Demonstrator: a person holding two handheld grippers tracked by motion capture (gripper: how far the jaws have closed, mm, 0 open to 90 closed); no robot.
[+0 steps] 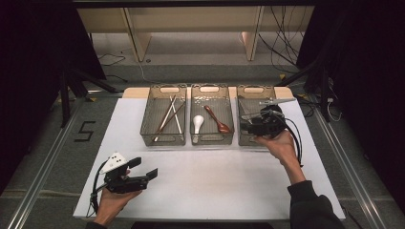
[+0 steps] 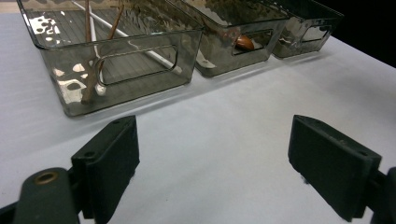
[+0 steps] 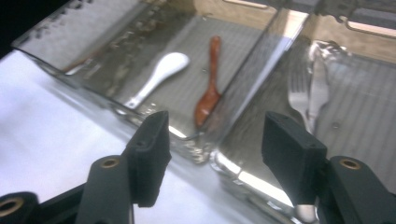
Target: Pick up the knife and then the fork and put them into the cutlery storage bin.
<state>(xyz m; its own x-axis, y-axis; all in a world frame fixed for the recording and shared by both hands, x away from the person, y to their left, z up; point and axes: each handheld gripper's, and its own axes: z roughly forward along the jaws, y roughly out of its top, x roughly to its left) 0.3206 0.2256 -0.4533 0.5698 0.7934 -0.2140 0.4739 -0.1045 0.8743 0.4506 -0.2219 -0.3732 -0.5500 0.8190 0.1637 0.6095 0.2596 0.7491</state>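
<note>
- At the right of the high view, the right gripper (image 1: 248, 125) is hovering over the near end of the right bin (image 1: 242, 139), its fingers (image 3: 149, 156) spread and pinching nothing.
- Through its own view, a metal fork (image 3: 299, 100) is lying inside that bin, beyond and to the right of the fingertips, apart from them; this looks like the piece just sorted.
- To do this step well, the hand should be lifting straight clear of the bin wall before swinging away, since the clear rim is easy to clip and the bin looks light enough to slide.
- At the lower left of the high view, the left gripper (image 1: 143, 171) is resting low over the white surface (image 1: 205, 186), fingers (image 2: 112, 161) spread wide and empty.
- Three smoky, see-through plastic bins with cut-out handles are standing side by side at the centre; their ribbed floors are catching glare.
- The left bin (image 1: 144, 130) is holding slim chopsticks (image 1: 168, 118), some pale and some brown.
- The middle bin (image 1: 193, 138) is holding a glossy white spoon (image 1: 197, 123) and a reddish-brown wooden spoon (image 1: 218, 120), lying apart.
- The surface is smooth and matte.
</note>
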